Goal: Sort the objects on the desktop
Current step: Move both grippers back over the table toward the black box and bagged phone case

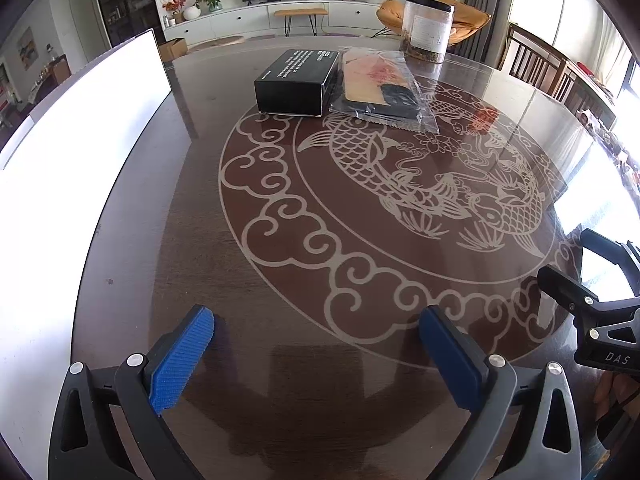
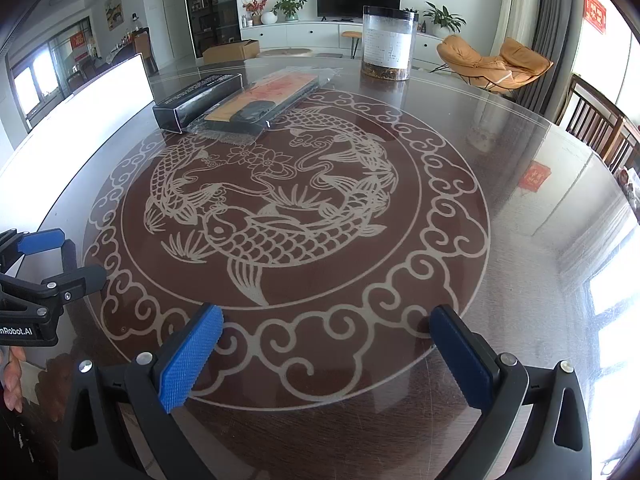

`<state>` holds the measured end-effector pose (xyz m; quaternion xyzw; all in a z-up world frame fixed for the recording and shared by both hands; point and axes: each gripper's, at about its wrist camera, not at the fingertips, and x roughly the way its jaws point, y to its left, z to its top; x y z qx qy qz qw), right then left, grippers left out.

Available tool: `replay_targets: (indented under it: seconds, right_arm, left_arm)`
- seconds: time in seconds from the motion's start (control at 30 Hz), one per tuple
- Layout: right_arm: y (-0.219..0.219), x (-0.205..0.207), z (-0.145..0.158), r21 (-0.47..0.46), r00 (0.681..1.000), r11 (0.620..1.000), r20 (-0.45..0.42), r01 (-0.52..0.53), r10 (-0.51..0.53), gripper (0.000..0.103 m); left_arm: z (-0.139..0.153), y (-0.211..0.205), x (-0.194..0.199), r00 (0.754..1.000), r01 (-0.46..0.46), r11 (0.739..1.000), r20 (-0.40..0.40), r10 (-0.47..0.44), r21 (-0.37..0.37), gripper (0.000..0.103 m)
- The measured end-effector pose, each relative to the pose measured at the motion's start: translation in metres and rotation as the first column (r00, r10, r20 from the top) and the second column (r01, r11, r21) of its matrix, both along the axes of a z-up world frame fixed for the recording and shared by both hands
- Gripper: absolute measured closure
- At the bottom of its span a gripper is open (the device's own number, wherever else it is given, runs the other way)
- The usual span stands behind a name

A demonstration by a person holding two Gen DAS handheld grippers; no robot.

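Nothing is picked up yet: the left gripper [image 1: 316, 332] and the right gripper [image 2: 326, 330] both hang low over the near side of the round table [image 2: 520, 280] with their jaws spread wide and empty. The black box [image 1: 294, 82], the plastic bag [image 1: 384, 92] touching it and the clear jar [image 2: 388, 48] just behind sit well apart from them at the far side. To do this step well, I think one gripper should reach across slowly, line up with the short sides of the box, and only then squeeze.

left hand-held gripper [image 1: 316, 330] fingers spread wide, empty; right hand-held gripper [image 2: 326, 330] likewise, alongside.

Glossy glass tabletop [image 1: 280, 280] over dark wood; matt black box [image 1: 294, 82]; crinkled clear-plastic packet [image 1: 384, 92]; transparent jar [image 2: 388, 48].
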<state>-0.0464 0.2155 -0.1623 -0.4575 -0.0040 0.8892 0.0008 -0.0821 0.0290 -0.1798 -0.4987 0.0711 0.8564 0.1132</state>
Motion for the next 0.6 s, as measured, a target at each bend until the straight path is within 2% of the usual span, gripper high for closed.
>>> replay_targets:
  seconds: [0.27, 0.5, 0.6]
  right_arm:
    - [0.0, 0.0, 0.0, 0.0, 1.0, 1.0, 0.0, 0.001, -0.001, 0.0]
    - [0.0, 0.0, 0.0, 0.0, 1.0, 1.0, 0.0, 0.001, -0.001, 0.0]
    - [0.0, 0.0, 0.0, 0.0, 1.0, 1.0, 0.0, 0.001, -0.001, 0.0]
  left_arm:
    - [0.001, -0.001, 0.007, 0.995, -0.084, 0.996, 0.047, 0.085, -0.015, 0.0]
    - [0.002, 0.001, 0.008, 0.975, -0.181, 0.983, 0.124, 0.184, -0.036, 0.0]
    - [0.002, 0.001, 0.01, 0.979, -0.168, 0.985, 0.114, 0.17, -0.034, 0.0]
